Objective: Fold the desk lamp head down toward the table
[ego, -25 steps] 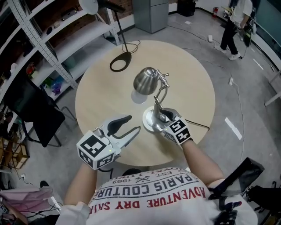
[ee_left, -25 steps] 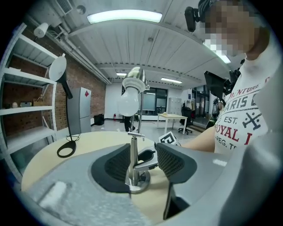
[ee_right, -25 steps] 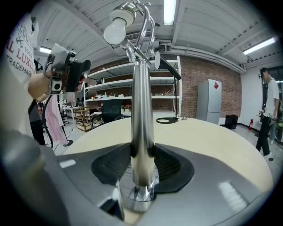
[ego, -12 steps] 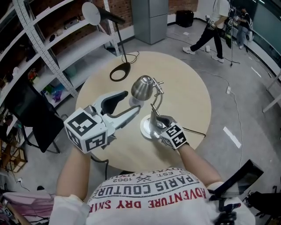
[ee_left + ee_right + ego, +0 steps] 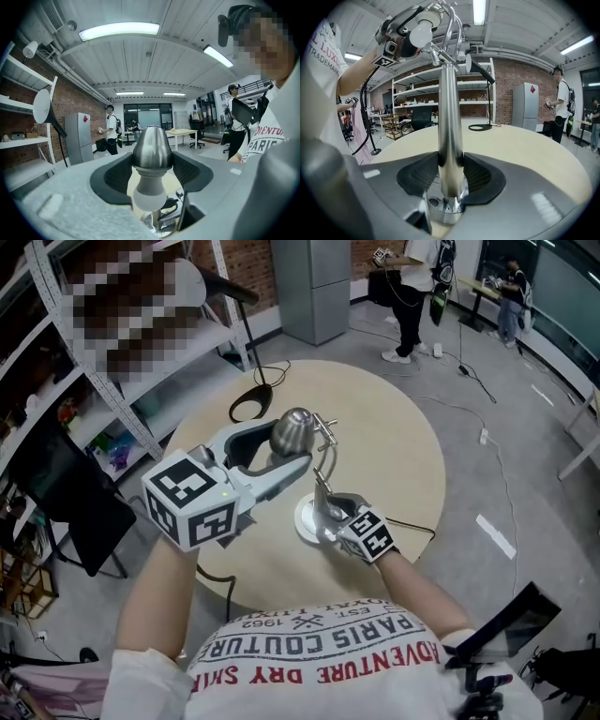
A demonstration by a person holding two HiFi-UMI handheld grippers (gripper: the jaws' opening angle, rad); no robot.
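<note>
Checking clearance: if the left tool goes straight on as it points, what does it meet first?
The lamp head, sitting between the left tool's open jaws; contact is unclear. The right tool clamps the lamp stem below.

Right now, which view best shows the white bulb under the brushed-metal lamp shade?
The left gripper view: the white bulb hangs close and centred below the brushed-metal lamp shade, its whole rounded end showing. The right gripper view catches the bulb small, near the top edge. In the head view the shade, seen from above, hides it.
</note>
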